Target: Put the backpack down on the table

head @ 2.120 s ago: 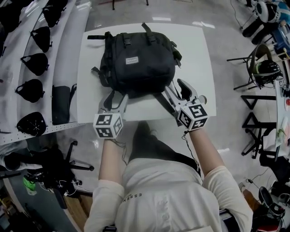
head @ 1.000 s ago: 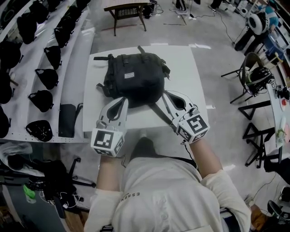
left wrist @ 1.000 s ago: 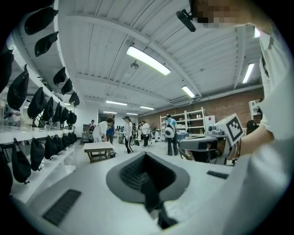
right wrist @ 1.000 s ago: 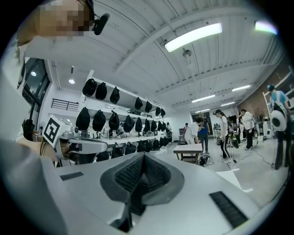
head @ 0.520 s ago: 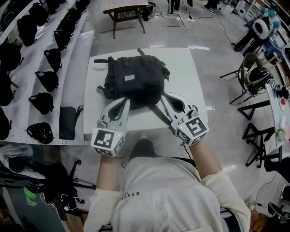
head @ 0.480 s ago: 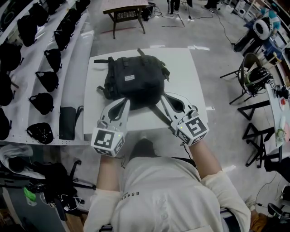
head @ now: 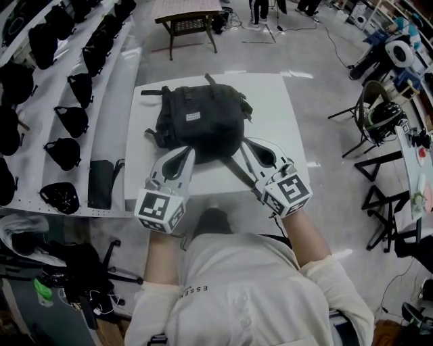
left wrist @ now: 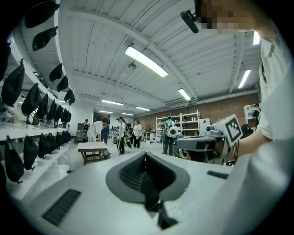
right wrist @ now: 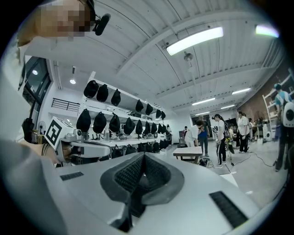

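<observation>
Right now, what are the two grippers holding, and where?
The backpack, by its straps: left gripper and right gripper are each shut on one.

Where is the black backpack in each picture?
Head view: the backpack lies on the white table, in the upper middle.
Left gripper view: the bag's body is not in it, only a dark strap pinched in the shut jaws.
Right gripper view: the same, another strap in shut jaws.
Shared landmark: the small wooden table.

black bags (head: 70, 120) in rows on white shelf (head: 114, 101) at left. small wood bench (head: 187, 12) far off. people (left wrist: 120, 133) stand beyond.
</observation>
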Available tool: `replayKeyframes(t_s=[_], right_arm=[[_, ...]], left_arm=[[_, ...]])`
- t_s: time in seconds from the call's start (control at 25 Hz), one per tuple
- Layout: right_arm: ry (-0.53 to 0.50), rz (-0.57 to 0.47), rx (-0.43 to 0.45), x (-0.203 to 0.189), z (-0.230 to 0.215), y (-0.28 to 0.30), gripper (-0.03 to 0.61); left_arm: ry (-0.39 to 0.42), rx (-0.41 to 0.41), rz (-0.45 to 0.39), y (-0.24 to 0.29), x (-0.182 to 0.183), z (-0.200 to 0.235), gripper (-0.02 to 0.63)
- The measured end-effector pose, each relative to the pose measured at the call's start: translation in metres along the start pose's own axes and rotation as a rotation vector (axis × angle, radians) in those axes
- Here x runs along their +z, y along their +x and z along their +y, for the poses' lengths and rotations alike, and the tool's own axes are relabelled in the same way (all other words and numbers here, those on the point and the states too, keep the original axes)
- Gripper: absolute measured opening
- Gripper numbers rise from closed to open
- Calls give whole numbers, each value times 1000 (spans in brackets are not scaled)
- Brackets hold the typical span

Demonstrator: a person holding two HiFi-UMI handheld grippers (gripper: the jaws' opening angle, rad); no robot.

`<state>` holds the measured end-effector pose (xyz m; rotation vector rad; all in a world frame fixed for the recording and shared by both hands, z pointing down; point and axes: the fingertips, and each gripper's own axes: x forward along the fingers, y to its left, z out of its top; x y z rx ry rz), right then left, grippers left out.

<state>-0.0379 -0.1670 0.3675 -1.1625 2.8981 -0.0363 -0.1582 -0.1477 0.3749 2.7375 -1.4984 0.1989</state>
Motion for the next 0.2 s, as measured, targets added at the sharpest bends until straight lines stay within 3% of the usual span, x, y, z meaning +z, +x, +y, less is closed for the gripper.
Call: replayKeyframes(t_s=[0.2], right_arm=[[3, -7, -11, 5, -4, -4, 14]], left_arm=[[10, 4, -9, 0, 4, -2, 3]])
